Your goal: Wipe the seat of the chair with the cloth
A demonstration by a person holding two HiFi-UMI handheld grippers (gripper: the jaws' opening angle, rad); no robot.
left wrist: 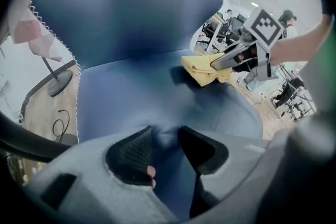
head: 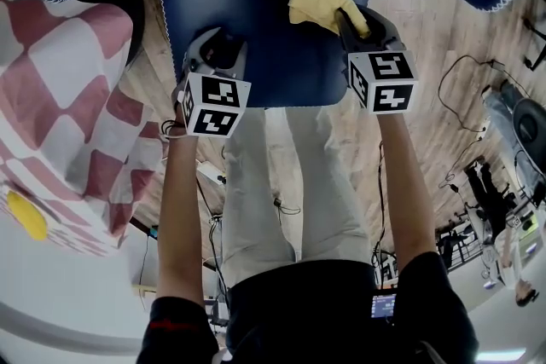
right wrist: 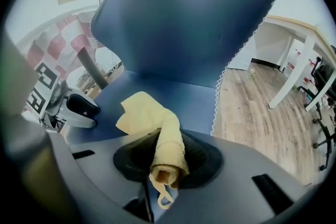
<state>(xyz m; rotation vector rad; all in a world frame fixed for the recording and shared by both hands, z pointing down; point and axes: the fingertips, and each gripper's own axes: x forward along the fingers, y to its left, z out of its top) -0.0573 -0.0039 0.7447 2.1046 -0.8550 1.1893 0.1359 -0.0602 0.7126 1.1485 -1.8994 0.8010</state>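
The dark blue chair seat (head: 256,21) fills the top of the head view, and its backrest (right wrist: 184,23) rises beyond it. A yellow cloth (head: 314,4) lies bunched on the seat's right part. My right gripper (head: 348,21) is shut on it, with a rolled end of the cloth (right wrist: 160,134) pinched between the jaws and the rest spread on the seat (right wrist: 178,97). My left gripper (head: 213,51) hovers over the seat's front left. It is open (left wrist: 165,139), with only blue seat (left wrist: 131,97) showing between its fingers. The cloth (left wrist: 202,68) lies to its right.
A pink and white checkered fabric (head: 68,98) hangs at the left. Wooden floor (head: 444,55) with cables lies to the right of the chair. A white table's legs (right wrist: 294,71) stand at the right, and a round stand base (left wrist: 58,81) sits left of the chair.
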